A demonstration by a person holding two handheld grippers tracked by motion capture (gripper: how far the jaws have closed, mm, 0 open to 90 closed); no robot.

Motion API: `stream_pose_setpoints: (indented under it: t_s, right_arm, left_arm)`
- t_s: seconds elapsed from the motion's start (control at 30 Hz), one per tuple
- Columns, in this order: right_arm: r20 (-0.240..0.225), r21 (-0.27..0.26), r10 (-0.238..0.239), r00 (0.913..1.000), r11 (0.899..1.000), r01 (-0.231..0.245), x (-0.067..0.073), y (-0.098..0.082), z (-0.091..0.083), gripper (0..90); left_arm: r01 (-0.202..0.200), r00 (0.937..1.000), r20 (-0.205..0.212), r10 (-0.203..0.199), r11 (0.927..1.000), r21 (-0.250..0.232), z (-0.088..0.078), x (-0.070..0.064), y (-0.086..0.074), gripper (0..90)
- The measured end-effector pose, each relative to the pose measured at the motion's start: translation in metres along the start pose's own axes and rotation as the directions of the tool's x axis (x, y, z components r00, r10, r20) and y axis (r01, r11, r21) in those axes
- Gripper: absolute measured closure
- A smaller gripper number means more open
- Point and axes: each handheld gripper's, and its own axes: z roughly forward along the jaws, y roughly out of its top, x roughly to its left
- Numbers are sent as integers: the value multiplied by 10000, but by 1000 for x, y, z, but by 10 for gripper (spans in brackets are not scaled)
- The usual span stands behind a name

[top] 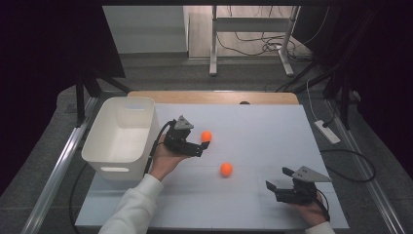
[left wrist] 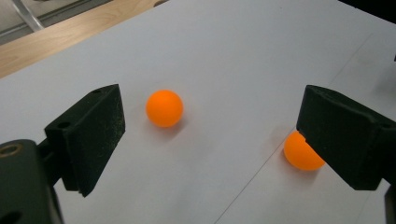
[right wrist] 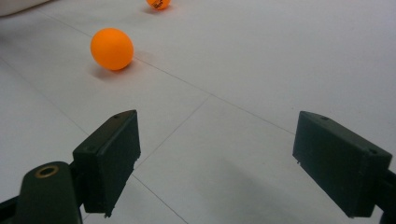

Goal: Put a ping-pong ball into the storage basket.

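Note:
Two orange balls lie on the white table top (top: 253, 141). One ball (top: 206, 136) sits just beyond the tips of my left gripper (top: 199, 144), which a hand holds open beside the white bin (top: 122, 134). In the left gripper view that ball (left wrist: 164, 108) lies ahead between the spread jaws of the gripper (left wrist: 212, 126), untouched. The second ball (left wrist: 301, 151) is half hidden behind the right-hand jaw. My right gripper (top: 278, 178) is open and empty near the front right. It (right wrist: 217, 149) faces the second ball (right wrist: 112, 48) (top: 226, 169), with the first ball (right wrist: 158, 3) at the top edge.
The deep white bin stands on the table's left side, with its handle slot (top: 115, 169) facing the front. A wooden strip (top: 214, 96) runs along the table's far edge. A cable and power strip (top: 327, 131) lie on the floor to the right.

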Motion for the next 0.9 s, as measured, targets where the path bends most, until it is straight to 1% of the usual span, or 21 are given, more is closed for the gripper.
stream_pose_setpoints:
  t_s: [0.2, 0.53, 0.9]
  right_arm:
    - [4, -15, -4, 10000, 10000, 4, 0, 0, 0, 149]
    - [14, -57, 21, 10000, 10000, -21, 0, 0, 0, 149]
    - [3, -61, 19, 10000, 10000, -19, 0, 1, 0, 149]
  left_arm:
    - [63, 10000, -55, -62, 9999, 113, 3, 4, -1, 84]
    - [19, 10000, -70, -16, 9985, 548, 21, 11, 5, 84]
    - [83, 9999, -122, -72, 9961, 875, 35, 19, 8, 84]
